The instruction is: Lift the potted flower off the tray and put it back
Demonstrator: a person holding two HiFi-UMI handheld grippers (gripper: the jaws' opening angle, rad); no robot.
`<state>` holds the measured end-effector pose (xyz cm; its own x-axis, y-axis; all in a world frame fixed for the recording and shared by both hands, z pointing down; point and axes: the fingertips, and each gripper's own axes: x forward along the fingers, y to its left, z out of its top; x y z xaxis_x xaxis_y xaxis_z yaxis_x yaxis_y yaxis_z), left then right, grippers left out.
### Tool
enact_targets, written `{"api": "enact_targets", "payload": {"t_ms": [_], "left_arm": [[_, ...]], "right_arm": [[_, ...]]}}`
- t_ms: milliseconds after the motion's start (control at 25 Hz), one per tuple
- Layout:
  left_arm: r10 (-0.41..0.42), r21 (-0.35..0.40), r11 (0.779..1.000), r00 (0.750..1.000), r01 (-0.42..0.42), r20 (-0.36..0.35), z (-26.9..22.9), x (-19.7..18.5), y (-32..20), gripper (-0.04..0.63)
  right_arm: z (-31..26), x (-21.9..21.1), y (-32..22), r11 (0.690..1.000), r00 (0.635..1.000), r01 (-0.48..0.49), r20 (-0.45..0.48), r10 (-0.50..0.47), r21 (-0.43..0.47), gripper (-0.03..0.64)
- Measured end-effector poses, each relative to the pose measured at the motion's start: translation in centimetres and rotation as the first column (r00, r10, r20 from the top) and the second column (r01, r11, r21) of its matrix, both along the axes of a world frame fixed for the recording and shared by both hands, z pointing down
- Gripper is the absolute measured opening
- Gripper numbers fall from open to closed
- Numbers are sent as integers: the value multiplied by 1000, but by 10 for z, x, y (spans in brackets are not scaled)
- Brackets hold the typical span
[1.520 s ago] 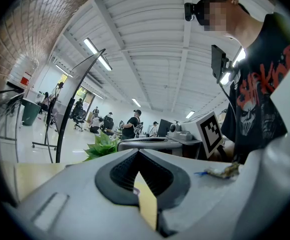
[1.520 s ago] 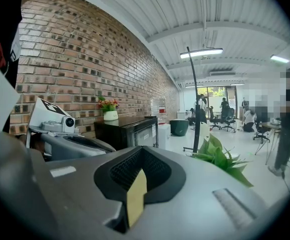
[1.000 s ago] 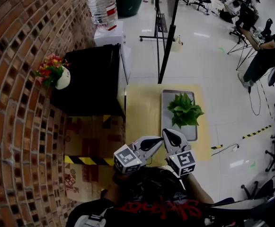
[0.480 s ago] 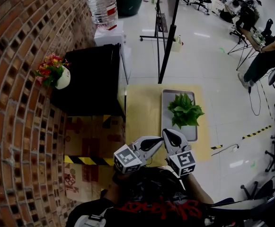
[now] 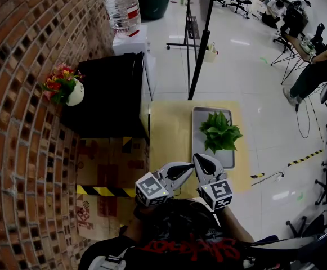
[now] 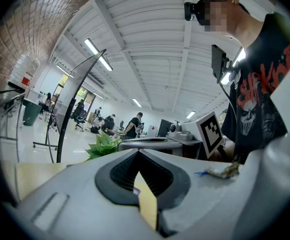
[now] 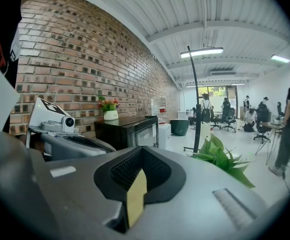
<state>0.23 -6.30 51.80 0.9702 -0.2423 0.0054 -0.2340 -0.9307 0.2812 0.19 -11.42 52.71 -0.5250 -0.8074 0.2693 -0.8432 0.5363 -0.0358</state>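
A leafy green potted plant [image 5: 219, 131] stands on a grey tray [image 5: 198, 117] on a small yellow table [image 5: 169, 128]. Both grippers hover at the table's near edge, close to my body and short of the tray. The left gripper [image 5: 189, 167] points right toward its partner, jaws together, holding nothing. Just right of it, my right gripper [image 5: 202, 158] aims at the plant, also shut and empty. In the left gripper view the left gripper [image 6: 137, 152] shows the plant [image 6: 101, 146] beyond its tip. In the right gripper view the right gripper [image 7: 142, 150] has the plant [image 7: 222, 159] ahead to the right.
A black cabinet [image 5: 110, 89] stands left of the table, with a white pot of red flowers [image 5: 67, 86] by the brick wall. A water dispenser [image 5: 124, 10] and a black pole stand [image 5: 200, 44] are behind. Cardboard boxes [image 5: 104, 173] lie at the near left. People sit at desks far right.
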Motion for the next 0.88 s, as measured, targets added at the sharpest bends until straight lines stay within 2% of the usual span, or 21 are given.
{"api": "enact_targets", "payload": {"t_ms": [200, 400, 520, 760, 880], "left_arm": [[7, -10, 1000, 1000, -7, 0, 0, -1, 0, 0], [-25, -16, 1000, 999, 25, -24, 1, -8, -6, 0], [-17, -23, 1000, 999, 16, -38, -9, -6, -4, 0], [2, -6, 1000, 1000, -2, -25, -7, -5, -1, 0], [-6, -25, 1000, 1000, 5, -29, -10, -6, -2, 0]], "right_arm": [[3, -2, -1, 1000, 1000, -3, -3, 3, 0, 2], [5, -8, -6, 1000, 999, 25, -24, -25, 0, 2], [2, -8, -4, 1000, 999, 21, -24, -21, 2, 2], [1, -6, -1, 1000, 1000, 5, -22, -5, -2, 2], [1, -7, -1, 1000, 1000, 6, -25, -6, -4, 2]]}}
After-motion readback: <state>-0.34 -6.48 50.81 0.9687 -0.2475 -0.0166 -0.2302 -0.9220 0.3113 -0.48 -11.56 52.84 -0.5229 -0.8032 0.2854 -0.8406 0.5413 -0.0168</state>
